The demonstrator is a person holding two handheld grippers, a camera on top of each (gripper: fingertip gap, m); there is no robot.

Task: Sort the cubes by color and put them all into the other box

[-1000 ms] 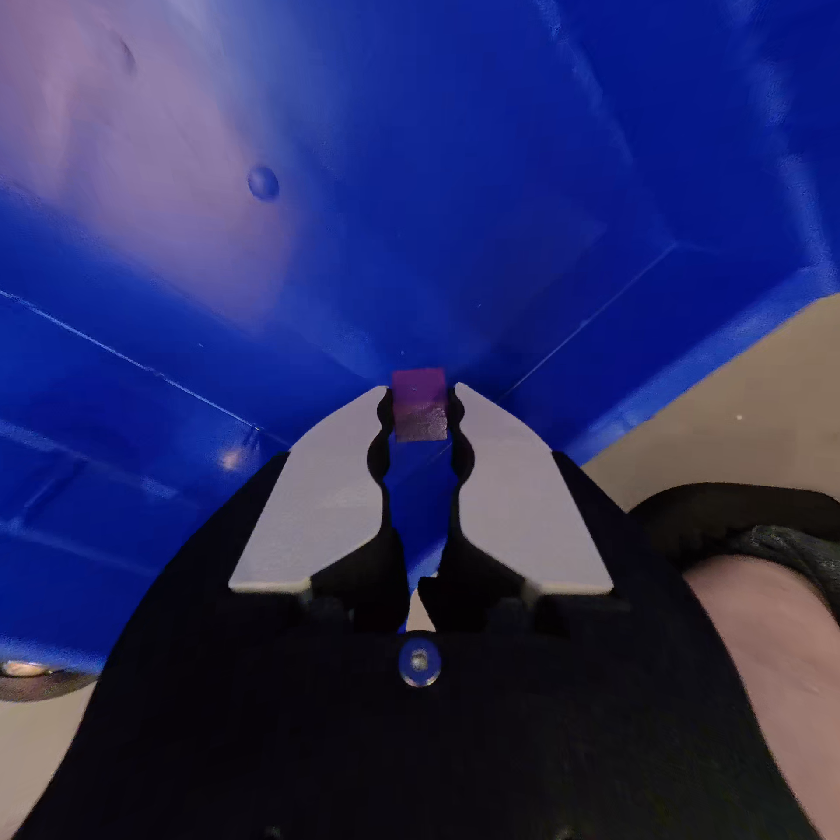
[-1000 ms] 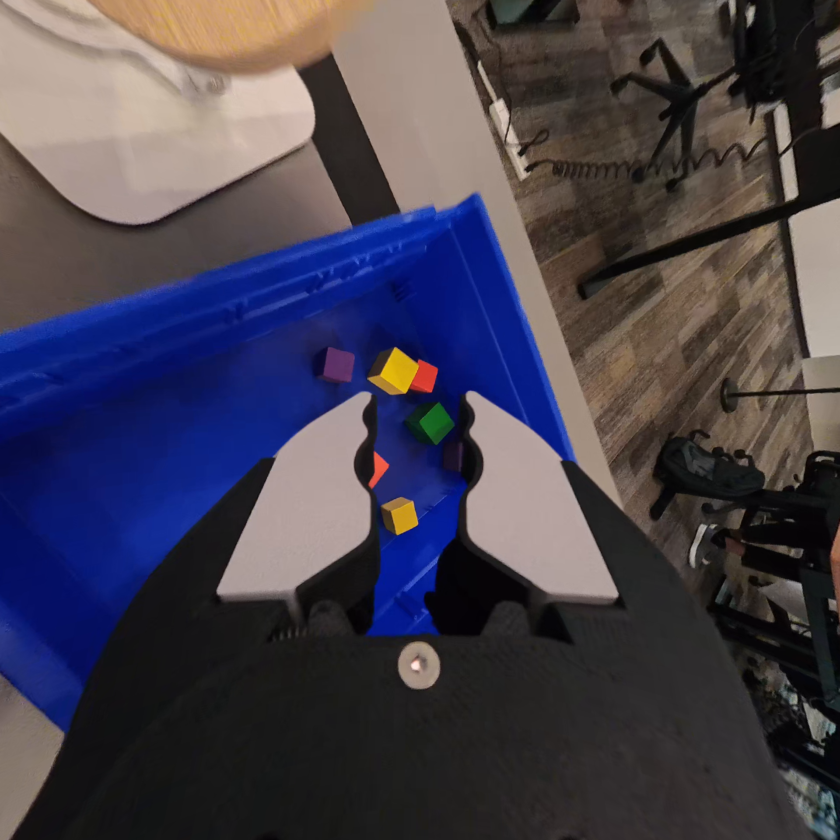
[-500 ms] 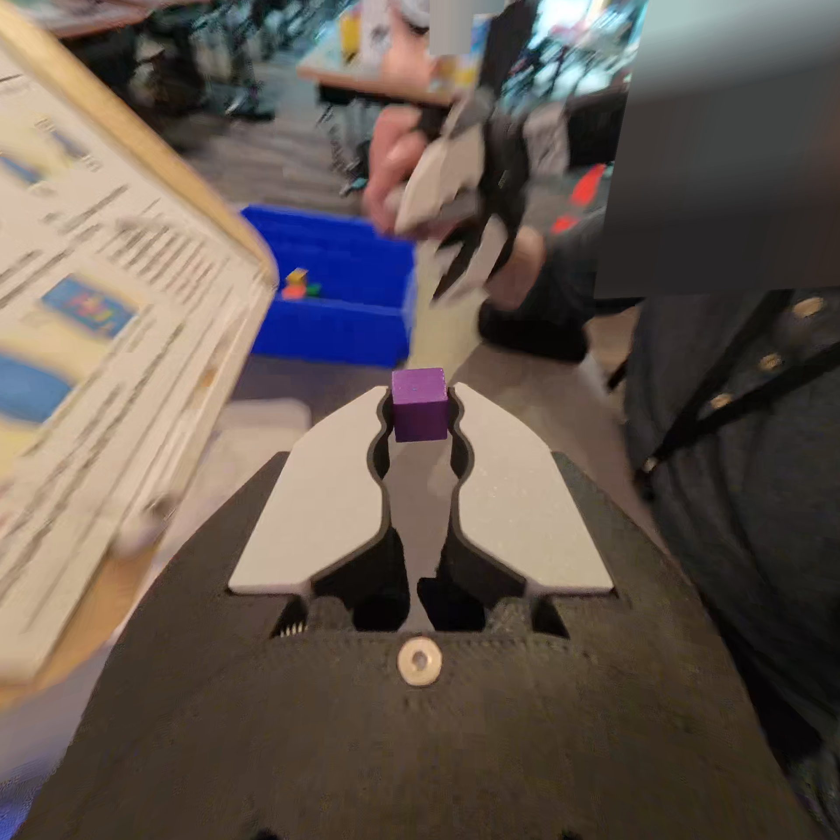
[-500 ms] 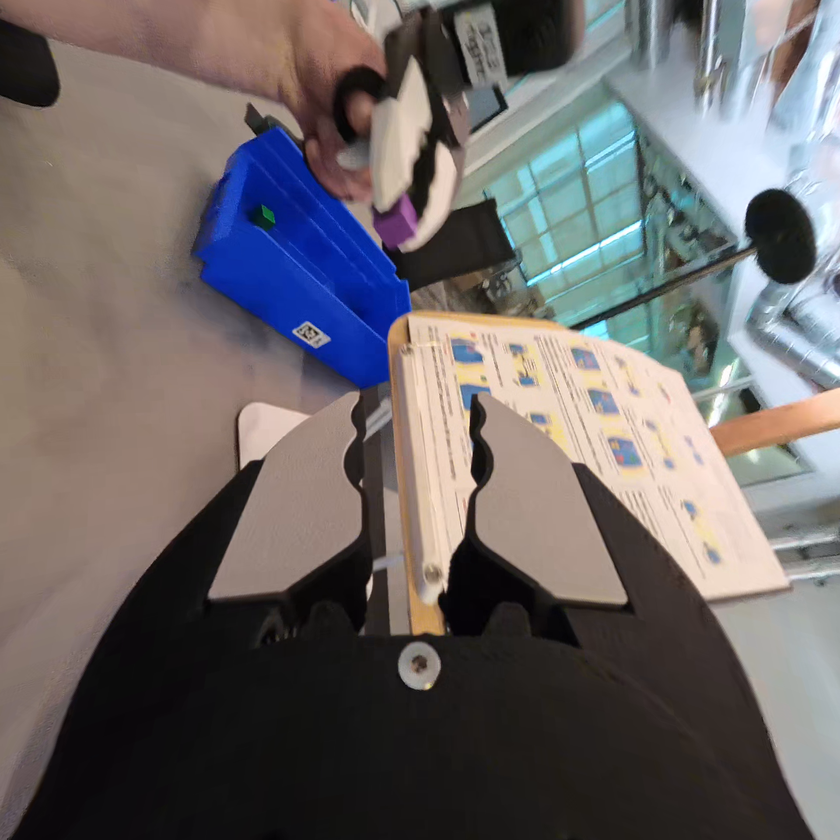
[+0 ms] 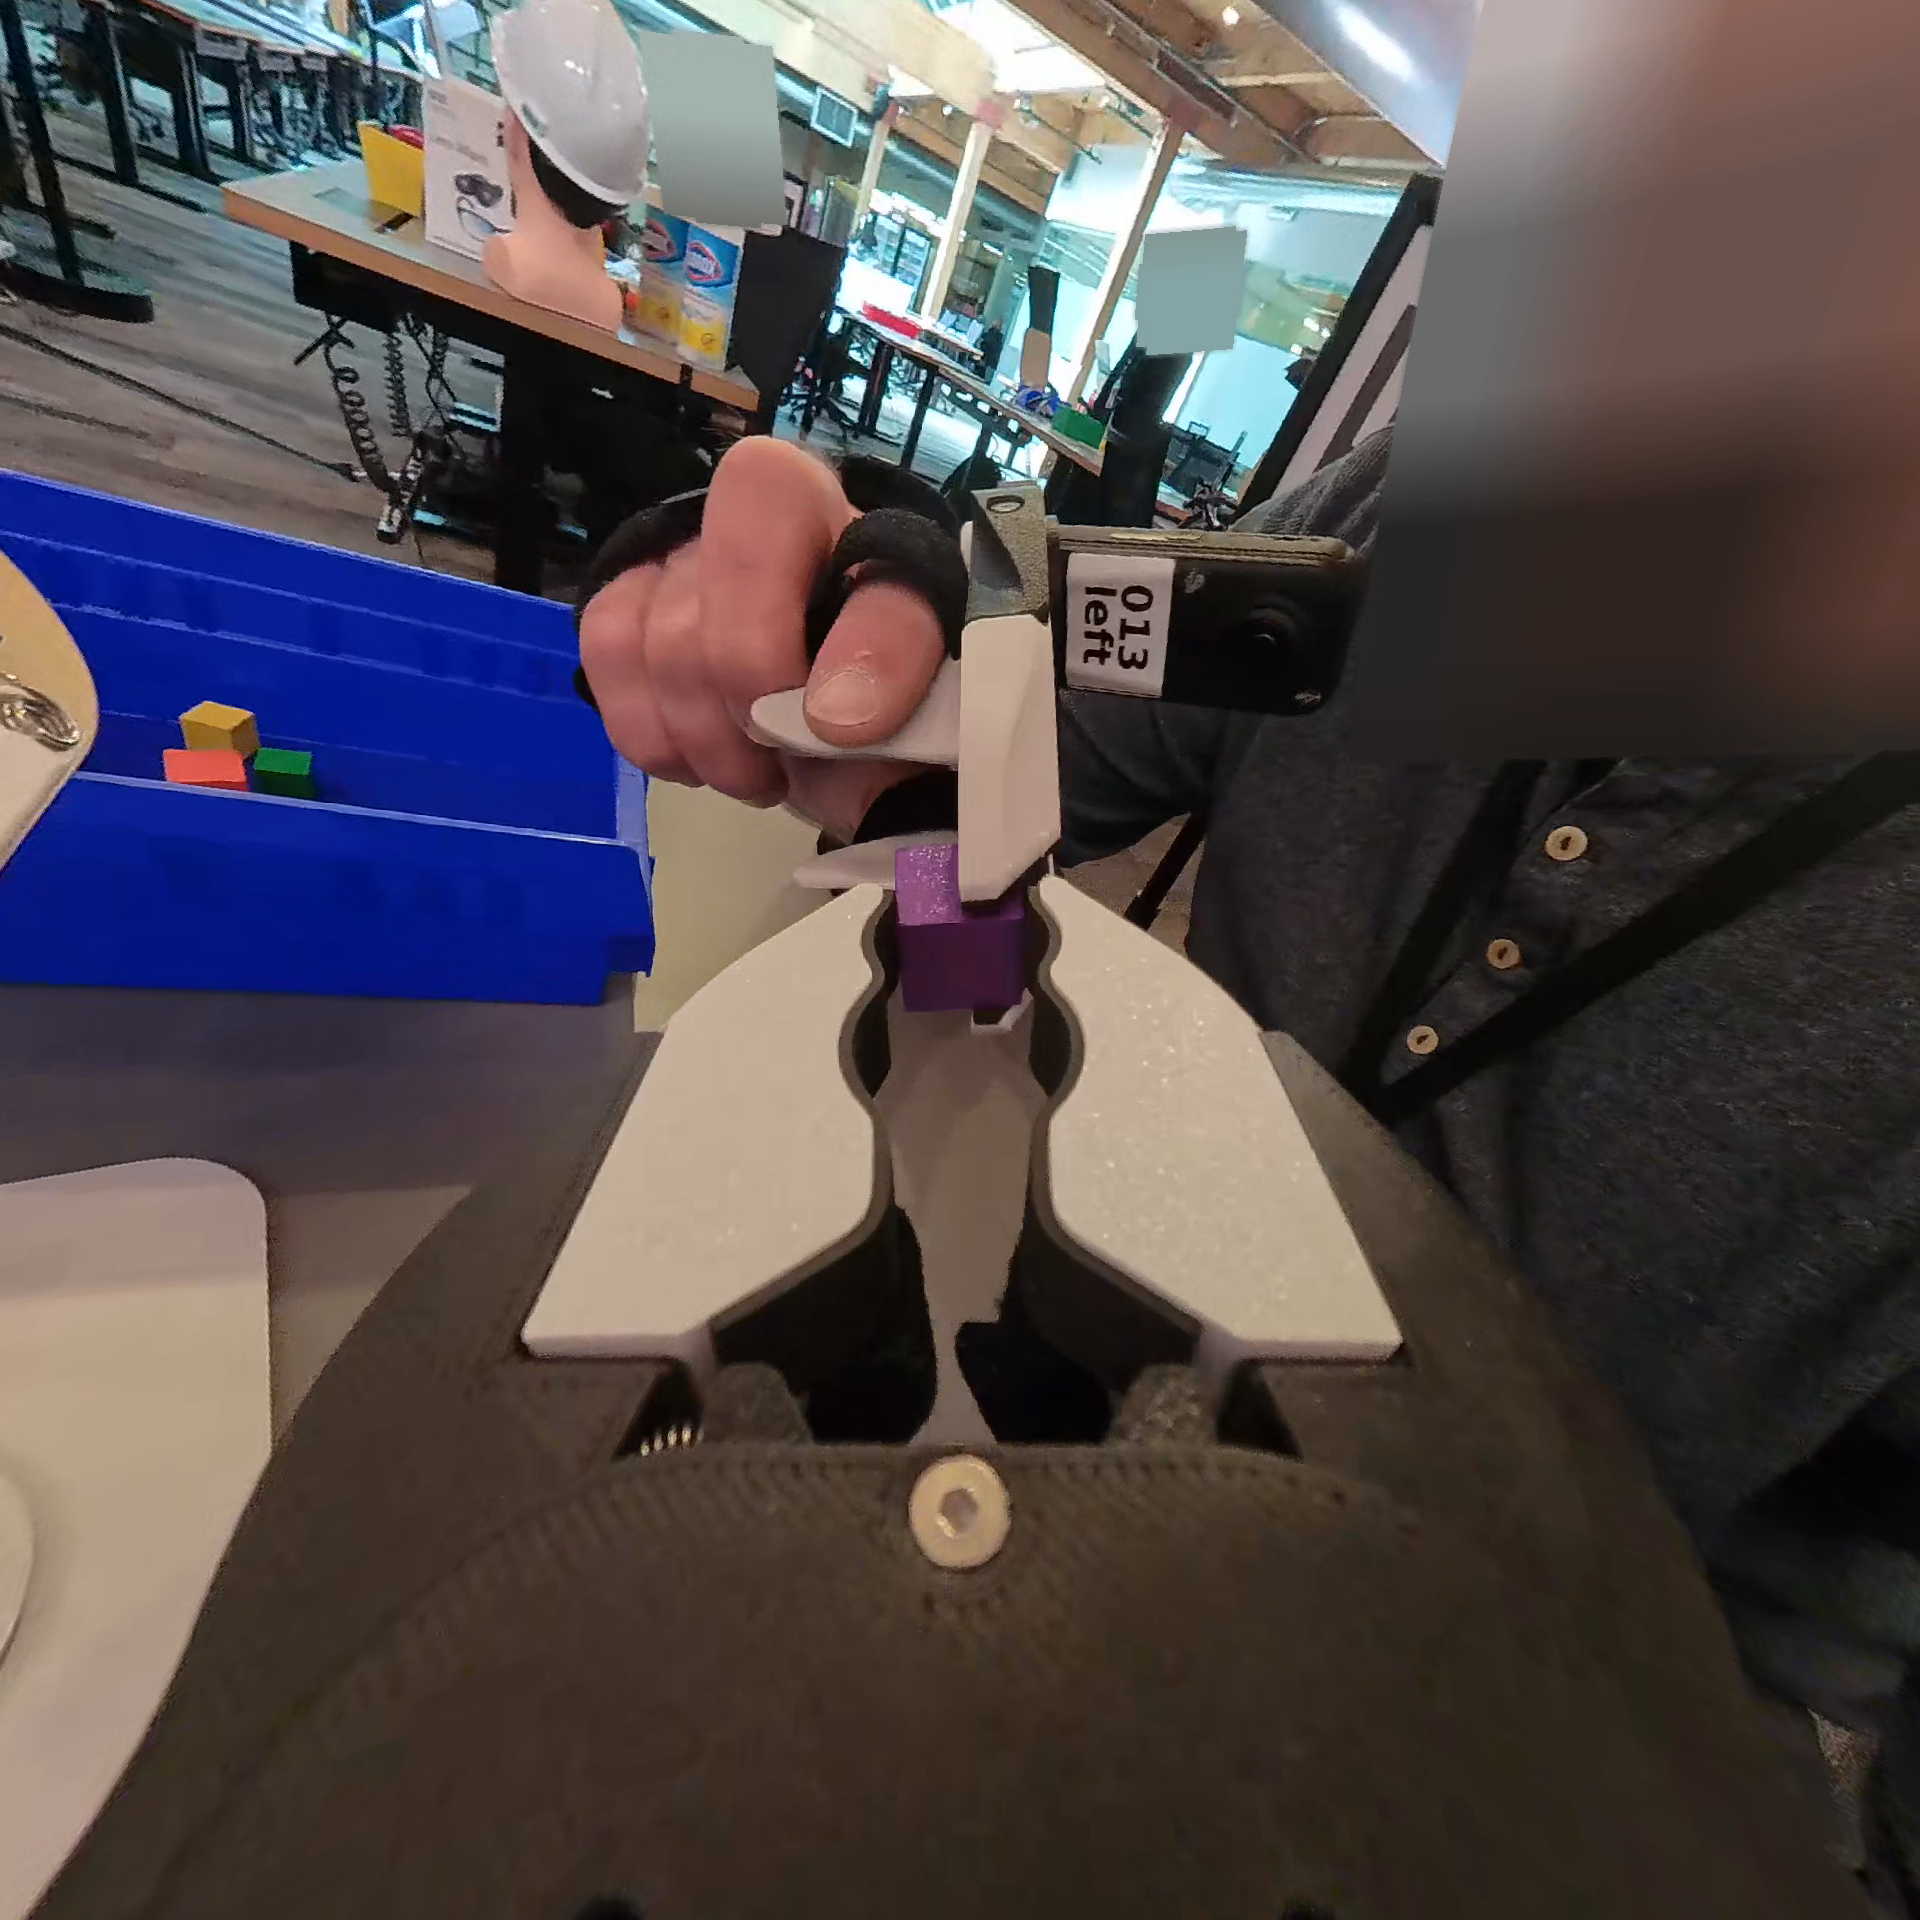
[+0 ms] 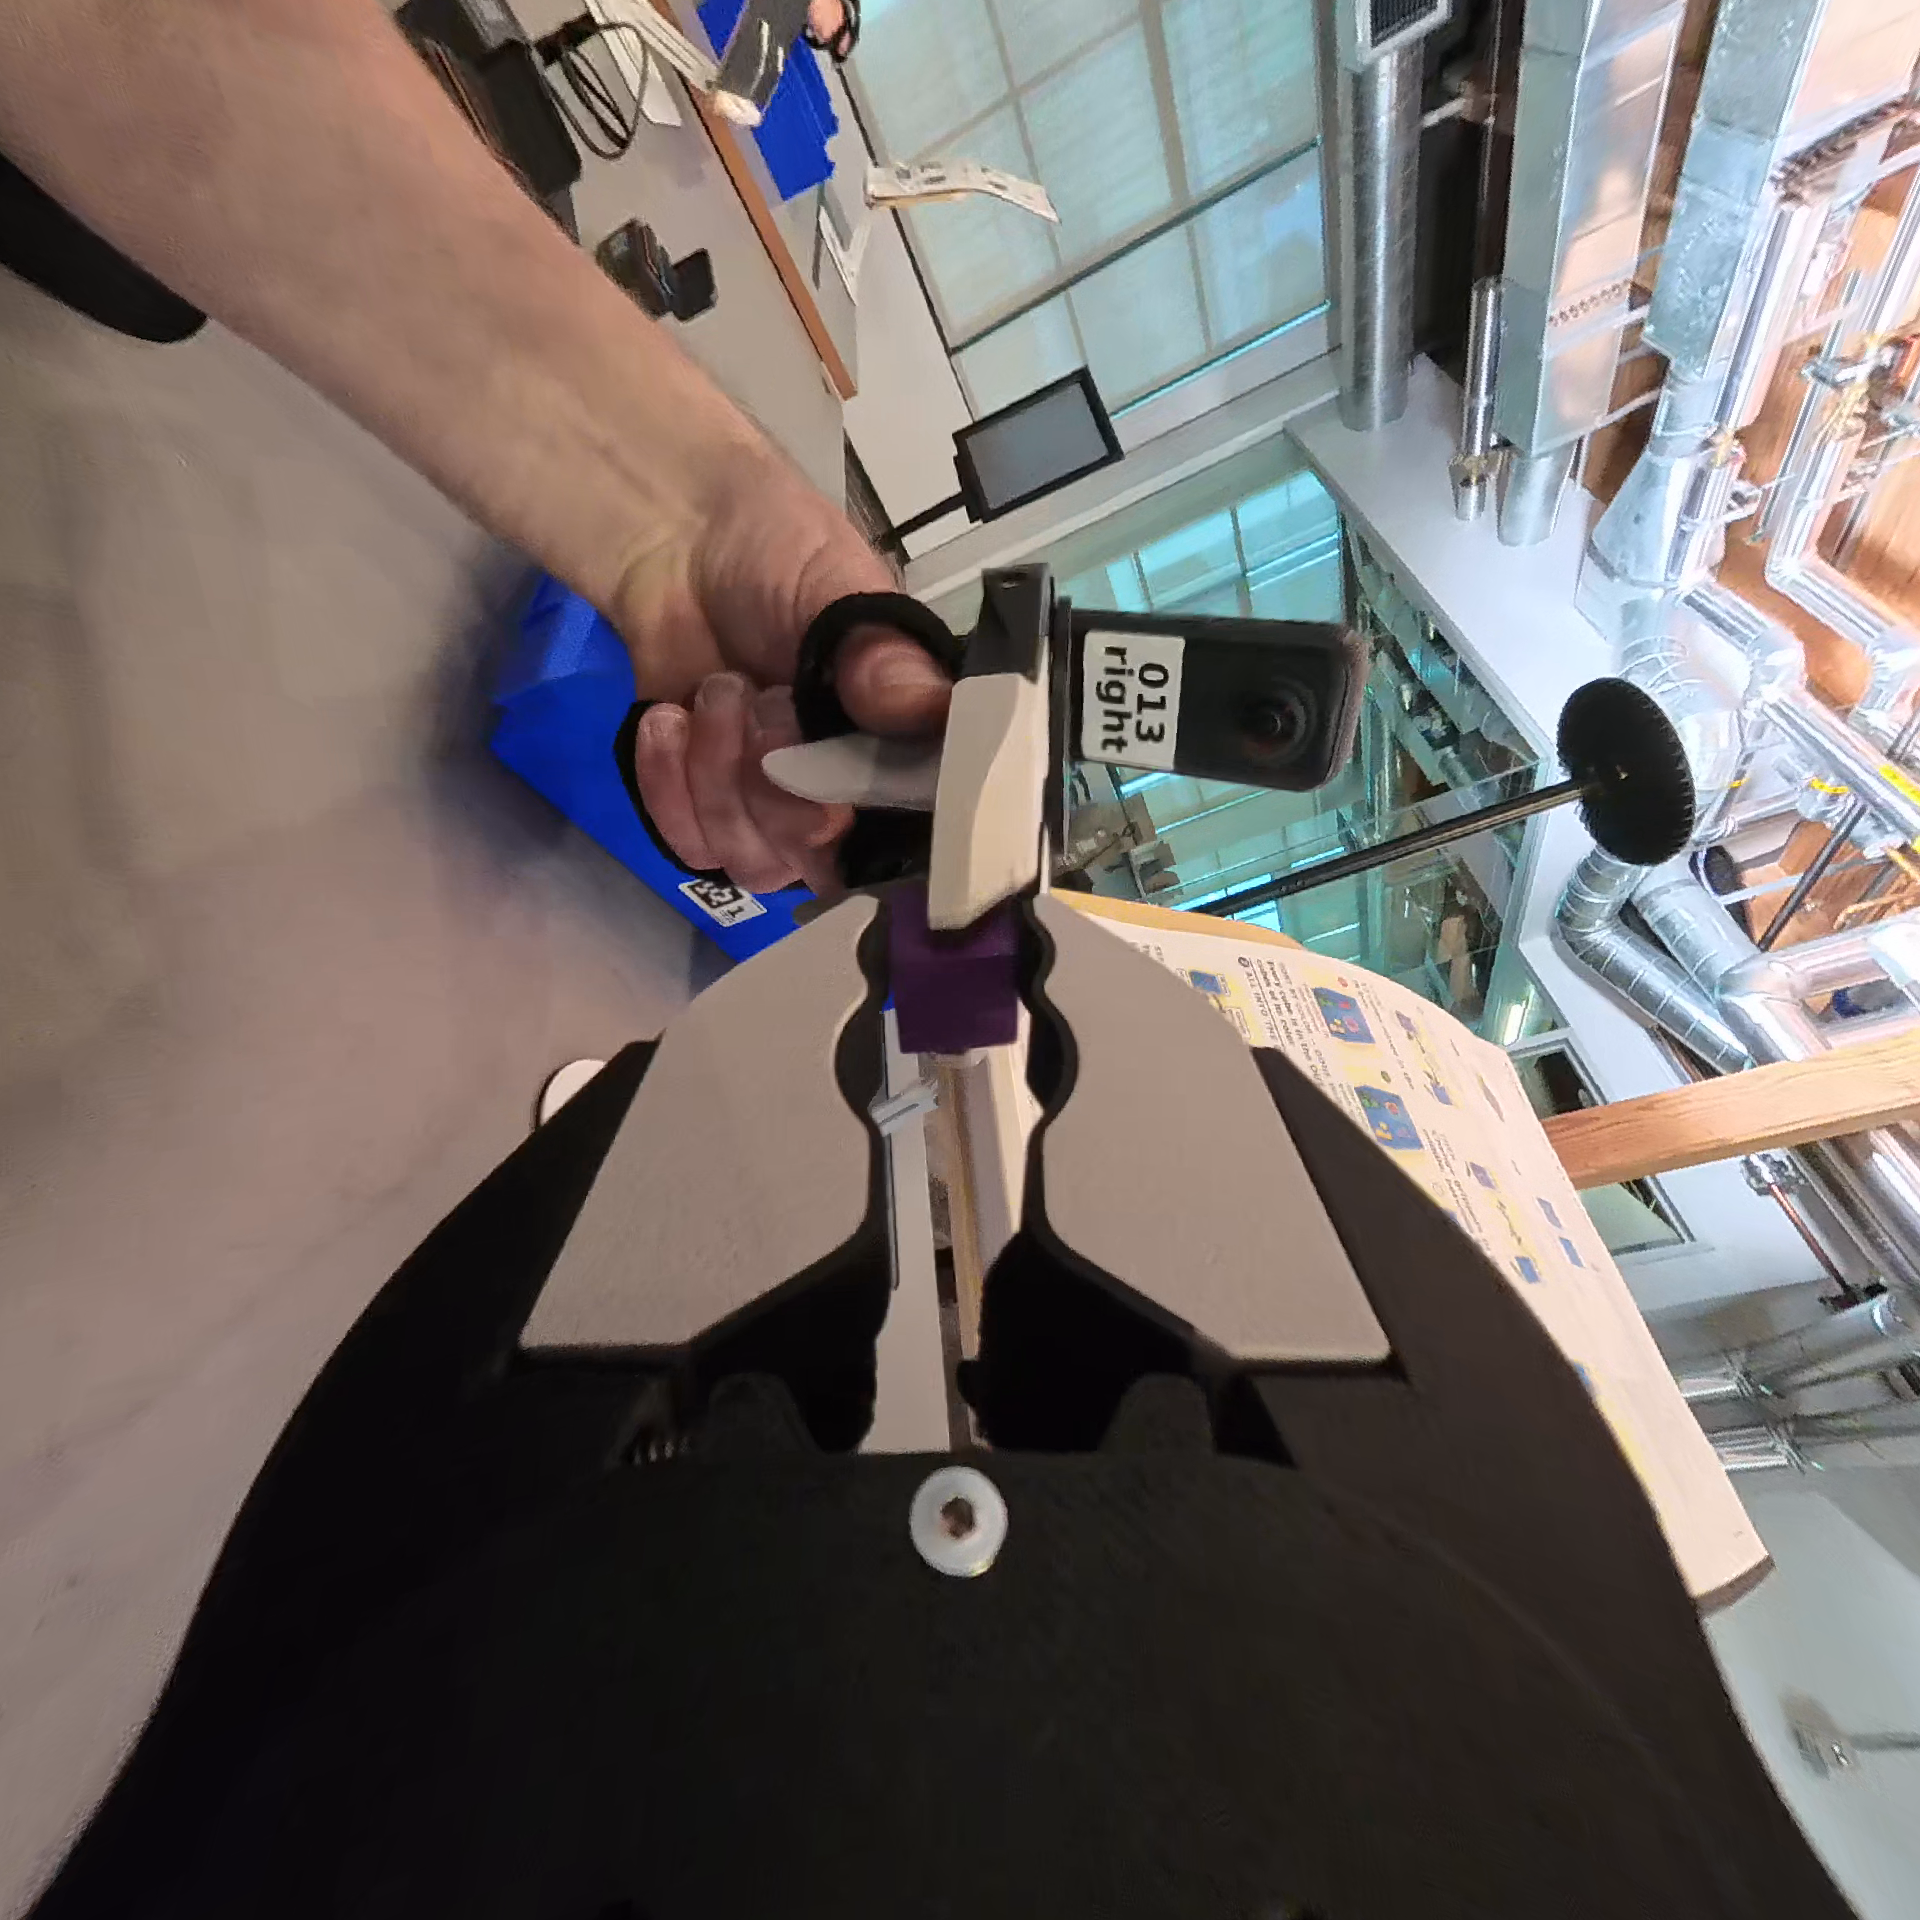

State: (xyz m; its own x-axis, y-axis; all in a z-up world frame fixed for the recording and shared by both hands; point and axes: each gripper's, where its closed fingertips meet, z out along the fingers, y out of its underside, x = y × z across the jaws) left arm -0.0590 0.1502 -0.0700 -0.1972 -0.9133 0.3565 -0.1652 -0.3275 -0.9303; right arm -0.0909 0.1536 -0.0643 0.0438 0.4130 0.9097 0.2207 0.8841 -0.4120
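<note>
Two grippers meet on one small purple wooden cube (image 5: 951, 961), which hangs in the air between them, above the grey table (image 5: 312, 1081) and clear of both boxes. The left gripper (image 5: 961, 940) is clenched on it: in its own view the two pale fingertips press the cube's left and right faces. The right gripper (image 6: 951, 971) is clamped on it too, its pads tight on two opposite sides in the right wrist view. Each gripper shows in the other's view coming down from above, with one white finger (image 5: 1003, 790) lying across the cube's upper front and a second tip peeking out just below it, so the two grasps cross at right angles.

The cube's edges look equal, so it has no long axis. It sits roughly square to the fingers, one flat face toward each camera; in the left wrist view it is turned slightly, so a lighter top-left face shows as well.

Behind and to the left stands a blue plastic box (image 5: 312, 904) holding a yellow cube (image 5: 218, 725), an orange-red cube (image 5: 205, 769) and a green cube (image 5: 283, 771), bunched together. A person's hand (image 5: 717, 644) grips the far gripper's handles. A wooden board with a printed sheet (image 6: 1403, 1091) lies just right of the fingers in the right wrist view.
</note>
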